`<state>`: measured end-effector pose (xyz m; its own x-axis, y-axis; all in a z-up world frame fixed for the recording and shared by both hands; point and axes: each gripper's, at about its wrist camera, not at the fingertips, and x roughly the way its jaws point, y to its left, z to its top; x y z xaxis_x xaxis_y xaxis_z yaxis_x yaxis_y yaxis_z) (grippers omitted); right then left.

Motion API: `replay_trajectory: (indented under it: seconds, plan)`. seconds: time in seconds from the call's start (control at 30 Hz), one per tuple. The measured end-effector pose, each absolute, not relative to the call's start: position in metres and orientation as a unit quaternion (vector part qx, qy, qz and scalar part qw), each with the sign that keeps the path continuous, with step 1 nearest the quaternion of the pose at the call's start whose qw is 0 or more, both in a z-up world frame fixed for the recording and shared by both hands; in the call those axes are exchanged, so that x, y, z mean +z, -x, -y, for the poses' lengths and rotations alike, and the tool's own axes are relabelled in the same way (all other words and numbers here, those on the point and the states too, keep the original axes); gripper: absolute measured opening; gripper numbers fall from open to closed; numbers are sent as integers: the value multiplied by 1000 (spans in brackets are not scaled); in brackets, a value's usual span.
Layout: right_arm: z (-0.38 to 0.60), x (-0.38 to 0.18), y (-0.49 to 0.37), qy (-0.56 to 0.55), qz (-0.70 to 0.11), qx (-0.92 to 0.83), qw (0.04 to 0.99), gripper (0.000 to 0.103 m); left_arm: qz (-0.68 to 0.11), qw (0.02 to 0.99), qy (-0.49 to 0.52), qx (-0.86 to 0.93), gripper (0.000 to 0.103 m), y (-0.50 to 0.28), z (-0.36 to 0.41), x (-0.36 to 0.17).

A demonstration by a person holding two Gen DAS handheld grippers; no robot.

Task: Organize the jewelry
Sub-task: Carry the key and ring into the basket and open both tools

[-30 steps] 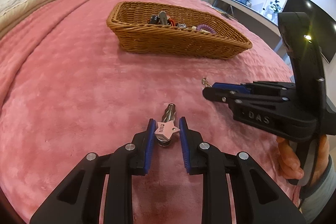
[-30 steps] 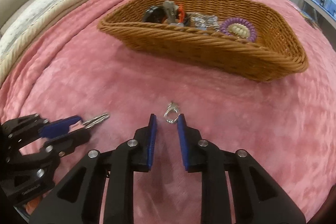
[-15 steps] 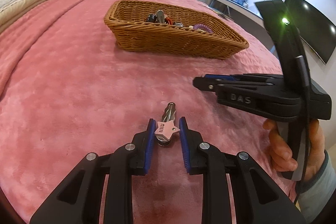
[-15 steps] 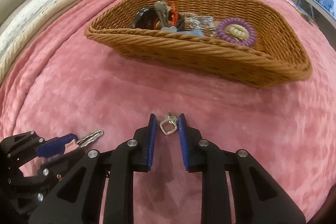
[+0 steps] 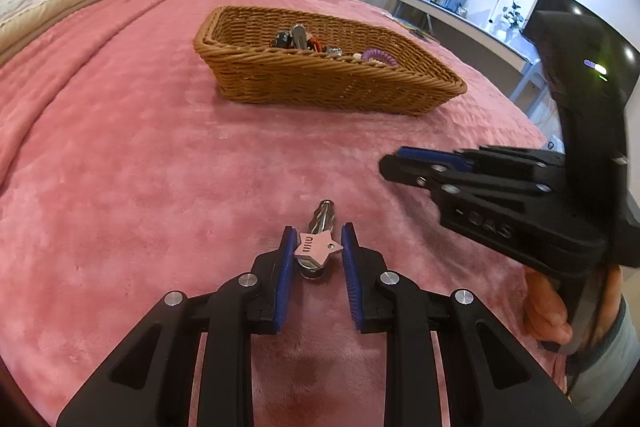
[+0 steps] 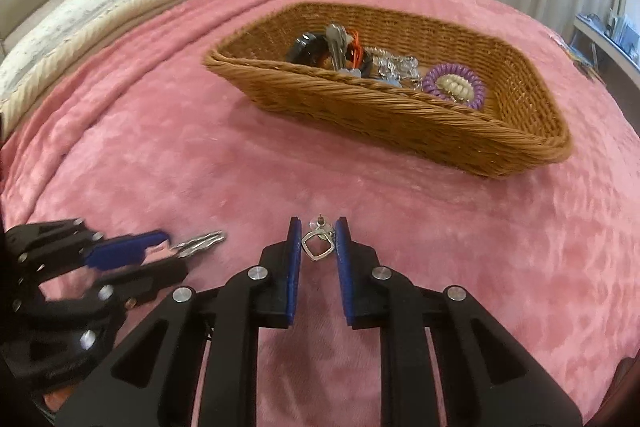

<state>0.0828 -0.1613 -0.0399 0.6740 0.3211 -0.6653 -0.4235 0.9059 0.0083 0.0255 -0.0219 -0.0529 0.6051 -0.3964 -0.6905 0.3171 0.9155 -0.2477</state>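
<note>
The right tool (image 6: 317,247) now grips a small silver earring (image 6: 317,246) between its blue pads (image 6: 295,251). A second ago its jaws stood open around that earring as it lay on the bed; half a second ago they had closed on it, and the piece now looks lifted clear of the pink blanket (image 6: 200,163). The left tool (image 5: 316,251) is closed on a hair clip with a pink star (image 5: 318,247), exactly as it was a second ago, the clip's metal end pointing forward past the pads.

So both pickups look done, and the next step is probably the carry to the wicker basket (image 6: 400,115), which sits farther up the bed, well apart from both tools.

The earring is tiny: a thin square loop of bright metal with a post and small disc at its top, pinched only at its edges. It could easily slip or twist out of so slight a hold. The basket already holds a purple coil hair tie (image 6: 454,85), a dark clip, silver chains and something orange.
</note>
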Motion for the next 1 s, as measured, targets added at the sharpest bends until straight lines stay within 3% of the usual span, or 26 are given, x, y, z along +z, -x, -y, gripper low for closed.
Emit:
replay_trajectory:
  seconds: [0.37,0.6,0.8,1.0]
  plan:
    - [193,10,-43,42,-296,208,931,15,-360,893,98,-252,21,-15,8,-27]
    - [210,62,-37,41,-242,198,949,15,-318,906,97,-262,21,-25,6,22]
    - [218,101,-83,23,-219,185,958,15,-267,937,50,-219,21,-70,29,75]
    - [218,98,-160,21,-254,164,953,15,-267,947,62,-170,22,-140,37,74]
